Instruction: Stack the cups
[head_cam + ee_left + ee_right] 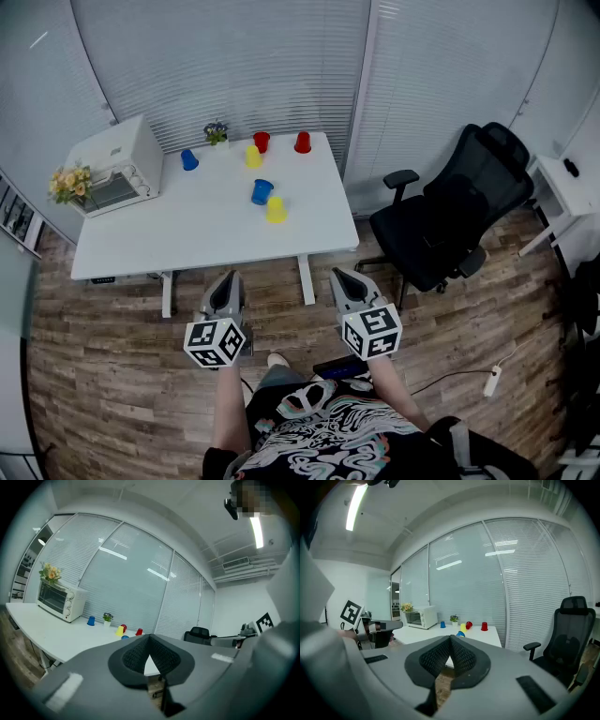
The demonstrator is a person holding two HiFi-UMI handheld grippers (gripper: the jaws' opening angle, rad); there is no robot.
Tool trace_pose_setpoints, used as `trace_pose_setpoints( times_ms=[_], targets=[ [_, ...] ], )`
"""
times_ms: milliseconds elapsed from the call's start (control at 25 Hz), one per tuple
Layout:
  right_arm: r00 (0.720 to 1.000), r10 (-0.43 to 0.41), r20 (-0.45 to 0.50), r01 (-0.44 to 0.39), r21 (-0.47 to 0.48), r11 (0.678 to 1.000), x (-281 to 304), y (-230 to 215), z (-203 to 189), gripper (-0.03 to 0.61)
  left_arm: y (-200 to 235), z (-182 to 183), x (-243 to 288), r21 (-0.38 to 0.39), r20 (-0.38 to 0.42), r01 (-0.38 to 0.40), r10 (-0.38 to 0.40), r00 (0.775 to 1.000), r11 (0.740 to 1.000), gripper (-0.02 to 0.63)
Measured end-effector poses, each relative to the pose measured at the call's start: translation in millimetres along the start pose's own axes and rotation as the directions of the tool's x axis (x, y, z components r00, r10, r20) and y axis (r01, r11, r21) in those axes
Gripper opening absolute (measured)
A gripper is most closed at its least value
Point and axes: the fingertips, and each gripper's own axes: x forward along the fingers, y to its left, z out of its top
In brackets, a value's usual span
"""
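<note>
Several plastic cups stand apart on the white table (169, 234). At the back are a blue cup (189, 160), a yellow cup (253, 157) and two red cups (262, 142) (302, 142). Nearer the front edge sit another blue cup (262, 191) and another yellow cup (276, 210), close together. My left gripper (228, 279) and right gripper (345, 277) hover over the floor short of the table, both shut and holding nothing. The left gripper (150, 637) points level at the table; the right gripper (451, 638) sees a red cup (484, 626) far ahead.
A white toaster oven (112, 167) with flowers (70, 181) beside it fills the table's left end. A small potted plant (216, 133) stands at the back edge. A black office chair (459, 211) is right of the table, a white side table (562, 192) beyond it.
</note>
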Motion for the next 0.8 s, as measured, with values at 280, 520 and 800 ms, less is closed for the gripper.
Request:
trace_pose_setpoints(
  times_ms=[280, 520, 800],
  targets=[
    [1.000, -0.001, -0.007, 0.001, -0.002, 1.000, -1, 2, -2, 0.002, 1, -2, -3, -0.006, 0.000, 0.002, -0.002, 1.000, 1.000, 0.002],
    [1.000, 0.006, -0.002, -0.006, 0.043, 0.999, 1, 1, -2, 0.003, 4, 1, -3, -0.037, 0.012, -0.001, 0.002, 1.000, 0.999, 0.002],
    [0.998, 0.054, -0.015, -0.052, 0.085, 0.995, 10, 5, -8, 0.133, 12, 4, -3, -0.053, 0.025, -0.025, 0.026, 0.999, 0.998, 0.111]
  ],
)
